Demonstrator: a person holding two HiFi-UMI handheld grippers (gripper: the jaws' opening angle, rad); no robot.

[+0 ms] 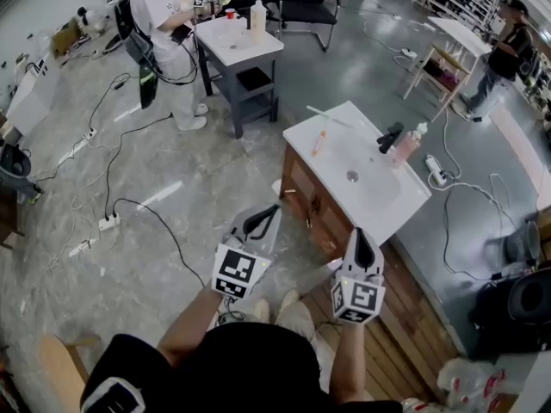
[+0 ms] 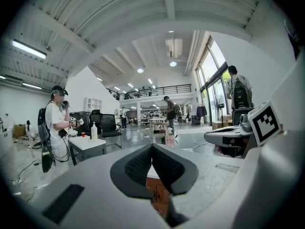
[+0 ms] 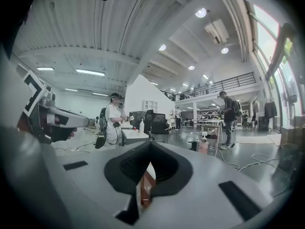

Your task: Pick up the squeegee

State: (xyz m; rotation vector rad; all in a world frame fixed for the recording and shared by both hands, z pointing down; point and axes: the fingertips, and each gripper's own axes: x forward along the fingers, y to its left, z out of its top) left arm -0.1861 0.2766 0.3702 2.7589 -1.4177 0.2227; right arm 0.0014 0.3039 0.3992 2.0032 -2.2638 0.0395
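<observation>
1. the left gripper and the right gripper are both held out in front of the person, close to level. each has its jaws pressed together with nothing between them.
2. the squeegee is most likely the slim pale bar lying flat on the white vanity top, toward its far left corner. that is about 12 o'clock from the right gripper and 1 o'clock from the left, well apart from both. it is too small to tell blade from handle.
3. a short orange tool lies near it, at its 7 o'clock. the black faucet and a pink bottle stand off at its 4 o'clock, so the approach looks free.
4. handling, as a judgement: light, with a stiff handle and spine and a soft rubber edge that gives. smooth plastic could skate on the glossy top when nudged.
5. best hold: across the narrow width of the stiff part near its middle, not on the rubber lip. it lies low, so the jaws would need to open and come down close to the surface.
</observation>
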